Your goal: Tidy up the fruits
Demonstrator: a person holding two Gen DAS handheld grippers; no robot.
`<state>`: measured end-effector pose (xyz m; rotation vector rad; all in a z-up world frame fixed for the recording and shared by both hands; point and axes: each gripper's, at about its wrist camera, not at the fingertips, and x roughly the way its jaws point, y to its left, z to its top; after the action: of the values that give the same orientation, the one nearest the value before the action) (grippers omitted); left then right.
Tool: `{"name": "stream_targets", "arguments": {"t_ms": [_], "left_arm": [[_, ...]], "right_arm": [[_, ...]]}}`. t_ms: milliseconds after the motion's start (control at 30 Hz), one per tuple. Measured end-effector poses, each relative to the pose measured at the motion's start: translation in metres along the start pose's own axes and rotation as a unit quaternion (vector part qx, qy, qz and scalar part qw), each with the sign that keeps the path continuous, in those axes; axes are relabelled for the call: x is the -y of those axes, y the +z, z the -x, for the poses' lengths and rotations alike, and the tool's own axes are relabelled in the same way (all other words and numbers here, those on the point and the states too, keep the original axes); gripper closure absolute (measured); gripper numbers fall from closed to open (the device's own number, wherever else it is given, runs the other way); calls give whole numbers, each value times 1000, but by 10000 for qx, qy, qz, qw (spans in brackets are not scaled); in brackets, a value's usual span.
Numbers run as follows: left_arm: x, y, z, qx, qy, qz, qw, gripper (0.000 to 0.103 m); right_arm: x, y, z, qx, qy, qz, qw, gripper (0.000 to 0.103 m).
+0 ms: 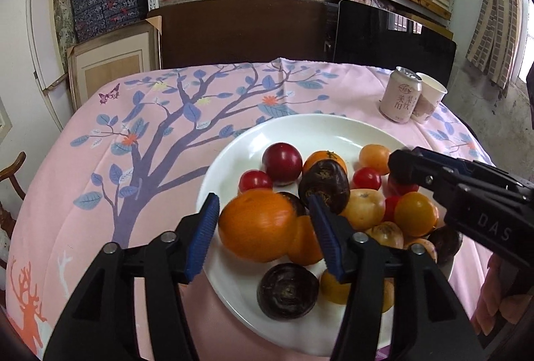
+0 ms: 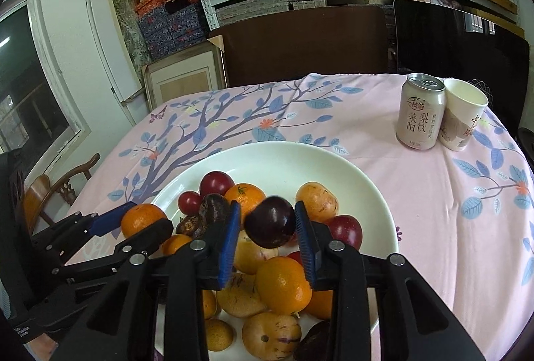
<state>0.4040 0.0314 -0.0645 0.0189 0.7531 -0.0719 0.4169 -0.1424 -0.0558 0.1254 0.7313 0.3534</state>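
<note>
Left gripper point(image 1: 263, 227) has its blue pads spread wide around a large orange point(image 1: 255, 224) at the near-left of the white plate point(image 1: 300, 127); the orange fills much of the gap, but whether either pad presses it I cannot tell, and its edge looks blurred. Risk: the orange sits on a heap, so it may roll off the near rim onto the pink tablecloth point(image 1: 160, 114) if the jaws close off-centre or nudge it. Right gripper point(image 2: 268, 239) sits near the plate's middle with its pads against both sides of a dark plum point(image 2: 270, 221), apparently gripped and raised slightly above the pile. Risk: smooth round skin, narrow pads; it could squirt out and scatter the cherry tomatoes and tangerines below. The two tools work close together and could collide. The left wrist view shows the right gripper only from the side, its load hidden; the right wrist view shows the plum clearly, and the drink can point(image 2: 421, 112) touching the paper cup point(image 2: 462, 114) at far right.
</note>
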Motion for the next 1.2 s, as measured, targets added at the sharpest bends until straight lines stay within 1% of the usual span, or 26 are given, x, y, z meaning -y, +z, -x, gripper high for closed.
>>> {"name": "stream_targets", "arguments": {"t_ms": [67,100,167,333,400,467,533,567,633,700,767,800,867,933,1033,1067,1100,1167,1200], "left_arm": [[3,0,5,48,28,-30,10000,42],[5,0,9,106,41,-54,9999,40],[9,0,18,218,82,-101,9997,34],[21,-6,50,461,66,-228,9987,31],[24,-12,62,530,31,-218,9983,27],[26,-18,74,593,39,-182,9981,17],[28,-28,88,656,63,-146,9977,12],[30,-33,94,663,74,-130,9977,8],[32,-42,104,680,88,-84,9976,5],[31,-54,114,699,90,6,9975,5],[31,-64,119,652,12,70,9978,5],[31,-71,121,565,-20,107,9983,5],[32,-78,120,416,-11,77,9991,5],[35,-86,123,361,1,-48,9993,5],[41,-92,129,430,47,-235,9988,5],[43,-91,130,454,73,-276,9986,5],[45,-91,133,510,166,-311,9981,5],[47,-92,138,598,272,-353,9972,5],[48,-92,140,599,172,-365,9974,5]], "right_arm": [[-1,-2,6,72,-55,9,10000,56],[-2,-3,10,104,-69,28,9999,56],[-3,-5,17,136,-60,39,9999,56],[-2,-15,45,308,-8,-45,9995,53],[-1,-23,60,384,7,-103,9992,46],[2,-30,74,492,-29,-141,9987,42],[4,-40,89,603,-92,-136,9980,41],[4,-44,95,647,-139,-125,9977,38],[6,-57,108,745,-288,-97,9968,29],[10,-70,119,858,-532,-79,9949,11],[13,-87,128,985,-883,-38,9912,3],[14,-93,130,999,-1019,-18,9898,3],[17,-104,130,820,-1165,26,9898,3],[18,-115,127,592,-1070,49,9925,3],[15,-124,121,381,-1011,22,9941,3],[11,-124,118,329,-958,127,9948,3],[7,-124,115,292,-986,261,9944,3],[-1,-127,115,325,-1207,468,9911,3],[-3,-130,118,386,-1293,522,9895,3]]}}
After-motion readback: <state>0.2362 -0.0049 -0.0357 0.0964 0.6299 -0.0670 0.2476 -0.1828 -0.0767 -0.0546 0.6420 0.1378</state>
